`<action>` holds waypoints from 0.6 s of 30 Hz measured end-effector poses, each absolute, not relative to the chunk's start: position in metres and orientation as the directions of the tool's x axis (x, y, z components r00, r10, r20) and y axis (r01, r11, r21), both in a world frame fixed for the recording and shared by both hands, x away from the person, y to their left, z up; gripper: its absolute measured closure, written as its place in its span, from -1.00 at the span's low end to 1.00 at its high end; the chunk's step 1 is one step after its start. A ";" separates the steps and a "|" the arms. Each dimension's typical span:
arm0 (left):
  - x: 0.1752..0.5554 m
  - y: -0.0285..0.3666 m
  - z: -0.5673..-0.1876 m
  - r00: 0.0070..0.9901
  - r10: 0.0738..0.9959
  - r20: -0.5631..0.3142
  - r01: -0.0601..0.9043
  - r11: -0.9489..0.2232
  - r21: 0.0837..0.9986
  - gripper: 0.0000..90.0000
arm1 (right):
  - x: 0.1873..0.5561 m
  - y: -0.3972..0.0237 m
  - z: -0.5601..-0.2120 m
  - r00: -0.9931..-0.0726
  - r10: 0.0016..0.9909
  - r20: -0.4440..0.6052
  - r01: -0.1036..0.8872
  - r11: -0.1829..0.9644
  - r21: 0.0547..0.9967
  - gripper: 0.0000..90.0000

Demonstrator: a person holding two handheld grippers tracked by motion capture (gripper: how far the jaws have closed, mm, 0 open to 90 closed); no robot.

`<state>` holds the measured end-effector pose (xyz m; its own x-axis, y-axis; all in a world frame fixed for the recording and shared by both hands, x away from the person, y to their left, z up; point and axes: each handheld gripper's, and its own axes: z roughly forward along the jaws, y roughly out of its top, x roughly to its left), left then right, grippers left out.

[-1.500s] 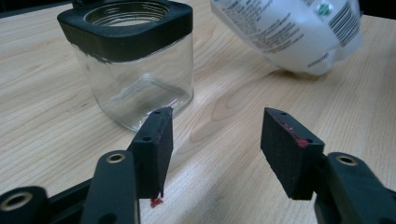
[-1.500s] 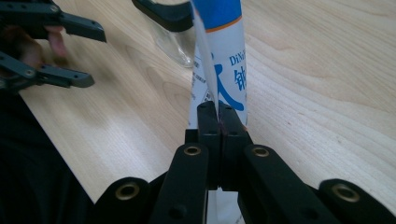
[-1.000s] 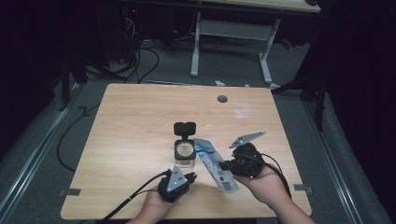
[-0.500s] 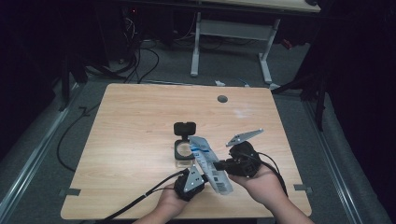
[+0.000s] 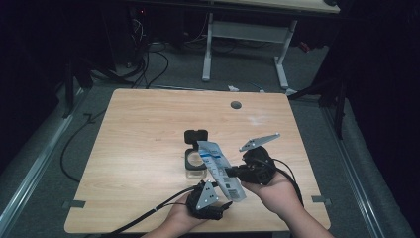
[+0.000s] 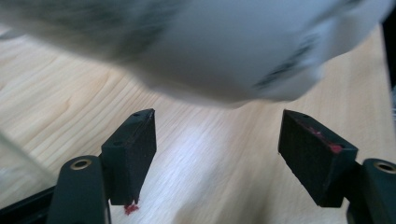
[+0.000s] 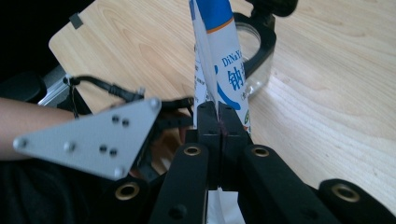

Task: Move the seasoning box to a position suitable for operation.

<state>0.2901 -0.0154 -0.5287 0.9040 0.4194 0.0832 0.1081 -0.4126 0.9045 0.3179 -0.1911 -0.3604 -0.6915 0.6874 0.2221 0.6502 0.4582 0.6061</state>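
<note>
Pinching one white-blue pouch (image 5: 220, 169), right hand-held gripper (image 7: 218, 122), left hand-held gripper (image 6: 217, 142) agape, one jar (image 5: 195, 159).

Setting: a lab or workshop room, dimly lit. A plain wooden table (image 5: 148, 148) with a round cable port (image 5: 236, 105) stands on grey carpet floor (image 5: 44, 163). Behind it stands a second desk (image 5: 247, 29) on white metal legs. Loose black cables (image 5: 148, 69) trail across the floor — typical of a test bench, not a home.
</note>
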 end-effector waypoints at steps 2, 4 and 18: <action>0.288 -0.018 -0.528 0.891 0.445 0.093 0.106 -0.402 0.909 -0.39 | 0.318 -0.187 -0.359 -0.698 0.680 0.223 0.644 0.460 0.611 1.00; 0.291 -0.018 -0.526 0.877 0.475 0.070 0.135 -0.383 0.914 -0.39 | 0.319 -0.184 -0.359 -0.701 0.676 0.228 0.643 0.460 0.612 1.00; 0.286 -0.015 -0.525 0.876 0.474 0.087 0.116 -0.382 0.917 0.10 | 0.320 -0.191 -0.365 -0.684 0.696 0.219 0.657 0.457 0.600 1.00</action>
<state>0.2861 -0.0148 -0.5253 0.8761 0.4743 0.0867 0.1161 -0.3822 0.9168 0.3200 -0.1908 -0.3651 -0.6841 0.6958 0.2187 0.6568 0.4573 0.5995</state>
